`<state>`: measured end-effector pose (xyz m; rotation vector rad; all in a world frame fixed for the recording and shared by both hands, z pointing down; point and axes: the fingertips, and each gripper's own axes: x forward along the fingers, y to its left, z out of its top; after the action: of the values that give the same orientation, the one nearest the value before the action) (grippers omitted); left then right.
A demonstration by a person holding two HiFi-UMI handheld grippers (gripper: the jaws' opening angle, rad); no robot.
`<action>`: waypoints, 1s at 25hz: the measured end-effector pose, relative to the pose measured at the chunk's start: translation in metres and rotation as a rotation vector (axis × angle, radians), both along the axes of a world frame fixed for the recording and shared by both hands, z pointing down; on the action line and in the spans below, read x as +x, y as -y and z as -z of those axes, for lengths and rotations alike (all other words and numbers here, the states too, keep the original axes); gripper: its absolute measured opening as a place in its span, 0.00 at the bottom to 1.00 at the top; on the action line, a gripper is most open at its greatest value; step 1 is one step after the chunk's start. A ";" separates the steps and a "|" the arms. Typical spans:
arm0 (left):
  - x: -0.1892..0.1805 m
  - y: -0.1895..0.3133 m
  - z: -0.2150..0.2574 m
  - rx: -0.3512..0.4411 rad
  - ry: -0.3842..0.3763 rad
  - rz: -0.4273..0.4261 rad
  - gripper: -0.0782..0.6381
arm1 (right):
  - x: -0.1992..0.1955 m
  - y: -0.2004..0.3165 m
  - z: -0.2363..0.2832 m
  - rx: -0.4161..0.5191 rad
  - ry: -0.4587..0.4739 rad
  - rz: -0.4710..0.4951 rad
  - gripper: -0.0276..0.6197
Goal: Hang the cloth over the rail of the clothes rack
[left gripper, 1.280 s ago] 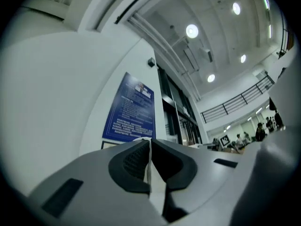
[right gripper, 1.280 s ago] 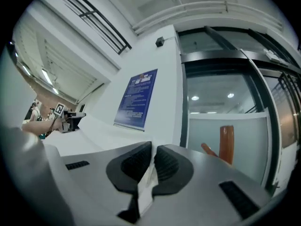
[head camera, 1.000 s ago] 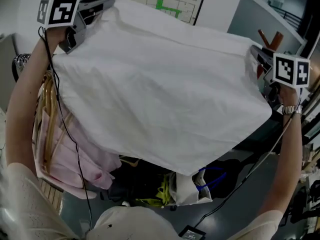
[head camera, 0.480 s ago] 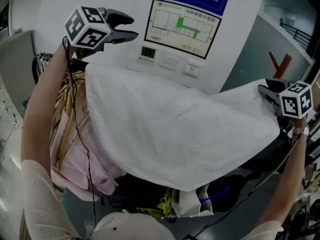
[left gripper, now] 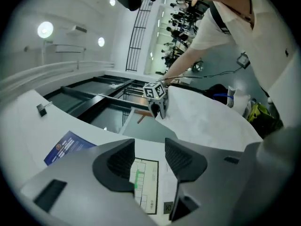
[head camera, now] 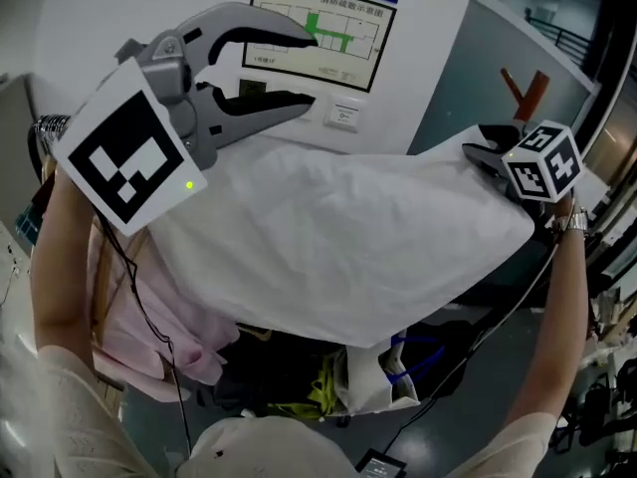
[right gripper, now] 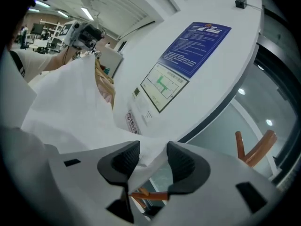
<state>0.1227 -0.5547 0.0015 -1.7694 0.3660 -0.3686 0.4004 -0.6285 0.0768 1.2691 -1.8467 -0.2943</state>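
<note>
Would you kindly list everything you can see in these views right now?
cloth: one, white, draped across the middle, hiding whatever bears it
garments: several, pink, hanging at left under the cloth
floor plan sign: one, white with green, on the wall
poster: one, blue, above the sign
bag: one, white with blue handles, low beneath the cloth
left gripper: grey, raised at left, jaws just opened, nothing between them
right gripper: grey, at the cloth's right corner, jaws just opening, cloth edge between them, unpressed
arms: two, bare, one under each gripper
</note>
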 end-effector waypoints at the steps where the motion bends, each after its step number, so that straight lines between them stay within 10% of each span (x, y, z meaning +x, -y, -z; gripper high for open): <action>1: 0.005 0.000 -0.007 0.005 0.031 0.000 0.40 | -0.001 0.000 -0.002 -0.007 -0.006 -0.002 0.32; 14: 0.012 0.016 -0.056 -0.006 0.218 0.069 0.22 | 0.048 0.000 0.007 -0.065 -0.098 -0.137 0.41; 18: 0.008 0.017 -0.057 -0.006 0.220 0.090 0.22 | 0.086 -0.004 0.045 0.070 -0.122 -0.243 0.41; 25: 0.009 0.017 -0.056 -0.007 0.222 0.105 0.21 | -0.040 -0.051 0.077 0.243 -0.077 0.125 0.41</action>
<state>0.1314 -0.5718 0.0574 -1.6994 0.2995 -0.6350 0.3608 -0.5773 -0.0006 1.2856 -1.8688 -0.6431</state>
